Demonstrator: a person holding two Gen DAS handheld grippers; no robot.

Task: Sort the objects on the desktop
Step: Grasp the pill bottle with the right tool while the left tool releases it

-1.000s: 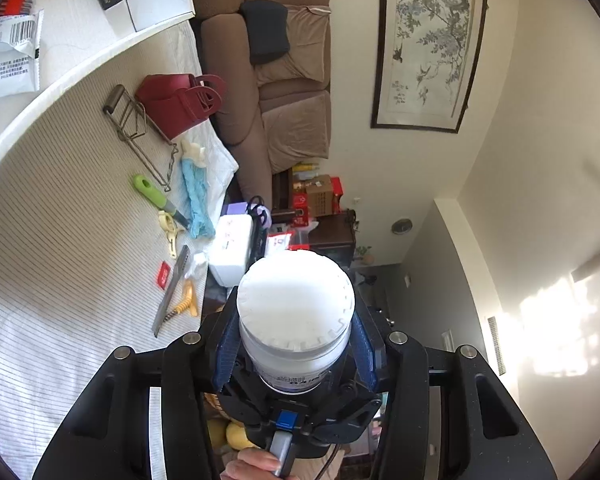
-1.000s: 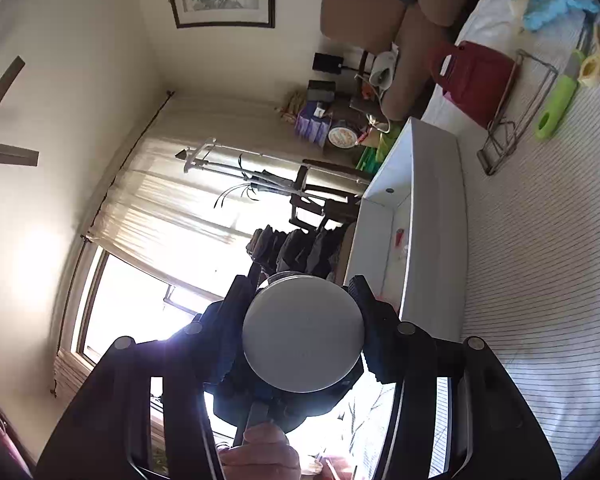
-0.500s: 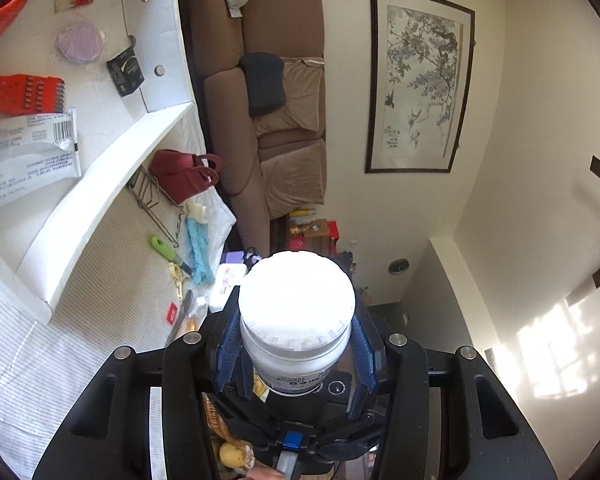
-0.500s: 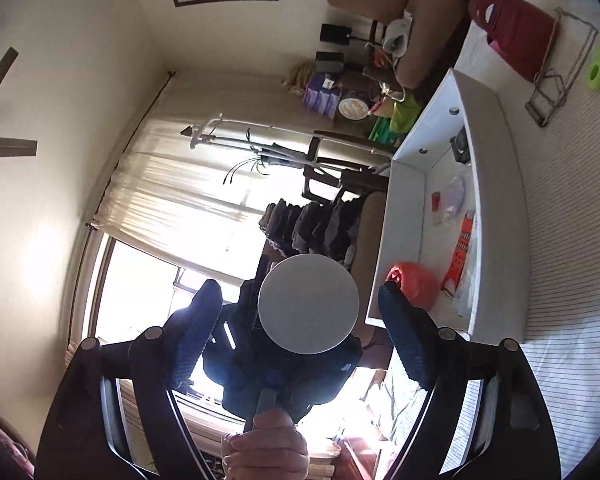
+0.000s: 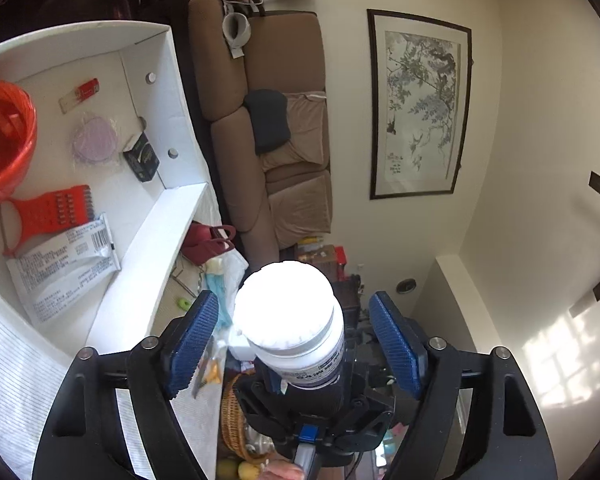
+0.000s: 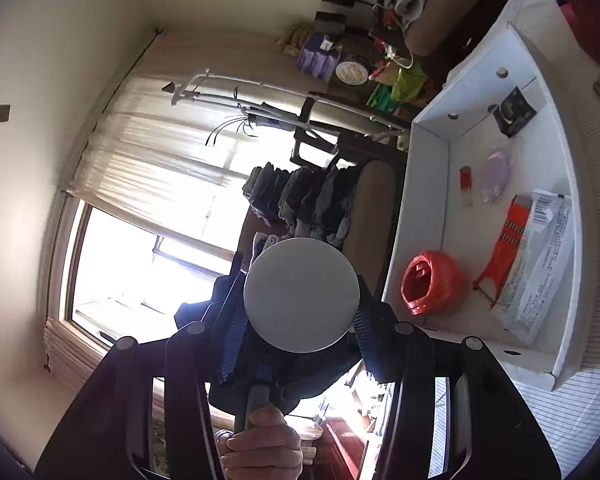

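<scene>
Bottle (image 5: 290,320): held end-on between both grippers, above the table. Box (image 5: 172,92) lies left. Left gripper (image 5: 296,340) opening, pads clear; right gripper (image 6: 300,320) closing on its base.

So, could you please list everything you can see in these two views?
White cardboard box: one, on the striped cloth.
Orange-red plastic bag: one, in the box.
Orange slotted grater: one, in the box.
White printed packet: one, in the box.
Small black carton: one, box corner.
Round lilac pad: one, in the box.
White-lidded plastic jar: one, between the pads, untouched.
Grey-lidded round jar: one.
Left gripper: opening.
Right gripper: closing around the grey-lidded jar.
</scene>
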